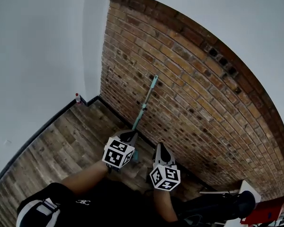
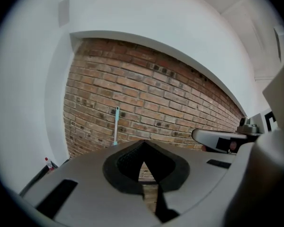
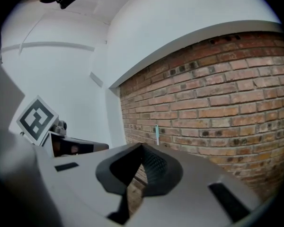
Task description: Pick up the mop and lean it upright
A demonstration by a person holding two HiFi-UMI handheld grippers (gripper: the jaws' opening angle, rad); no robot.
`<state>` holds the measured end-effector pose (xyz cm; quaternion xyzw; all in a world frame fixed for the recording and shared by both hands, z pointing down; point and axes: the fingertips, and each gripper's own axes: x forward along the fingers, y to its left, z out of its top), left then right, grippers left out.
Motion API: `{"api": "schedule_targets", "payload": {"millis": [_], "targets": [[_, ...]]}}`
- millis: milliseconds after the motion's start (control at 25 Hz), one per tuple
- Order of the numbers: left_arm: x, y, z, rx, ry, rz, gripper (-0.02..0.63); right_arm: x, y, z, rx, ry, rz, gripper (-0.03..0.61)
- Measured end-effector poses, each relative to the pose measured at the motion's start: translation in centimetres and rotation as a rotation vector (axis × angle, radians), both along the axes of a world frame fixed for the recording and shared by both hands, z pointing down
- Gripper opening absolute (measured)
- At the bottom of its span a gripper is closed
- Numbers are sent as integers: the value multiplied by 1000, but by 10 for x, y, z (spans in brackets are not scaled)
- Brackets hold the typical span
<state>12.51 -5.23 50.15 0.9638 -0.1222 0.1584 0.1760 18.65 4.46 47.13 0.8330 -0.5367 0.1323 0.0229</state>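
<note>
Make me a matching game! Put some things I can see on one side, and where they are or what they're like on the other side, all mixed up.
Things:
1. mop
2. little bottle
3. right gripper
4. floor

Descriptions:
A. brown wood planks
B. jaws shut, nothing in them
C. stands leaning against the brick wall
D. on the floor by the white wall

Pairs: 1-C, 2-D, 3-B, 4-A

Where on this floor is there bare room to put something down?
The wooden floor is bare left of the left claw, between the white wall and the mop; only a small bottle sits in the corner. Bottom right is crowded with clutter.
</note>
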Motion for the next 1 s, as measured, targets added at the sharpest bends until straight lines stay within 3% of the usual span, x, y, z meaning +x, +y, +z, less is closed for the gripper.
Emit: {"api": "schedule_targets", "payload": {"millis": [520, 840, 1000], "targets": [[-5, -121, 30, -75, -43, -47, -8, 32, -134, 12, -69, 32, 3, 15], [8, -164, 32, -58, -72, -140, -8, 114, -193, 27, -79, 65, 31, 17], [15, -182, 22, -20, -83, -198, -8, 157, -239, 38, -86, 45, 2, 85]]}}
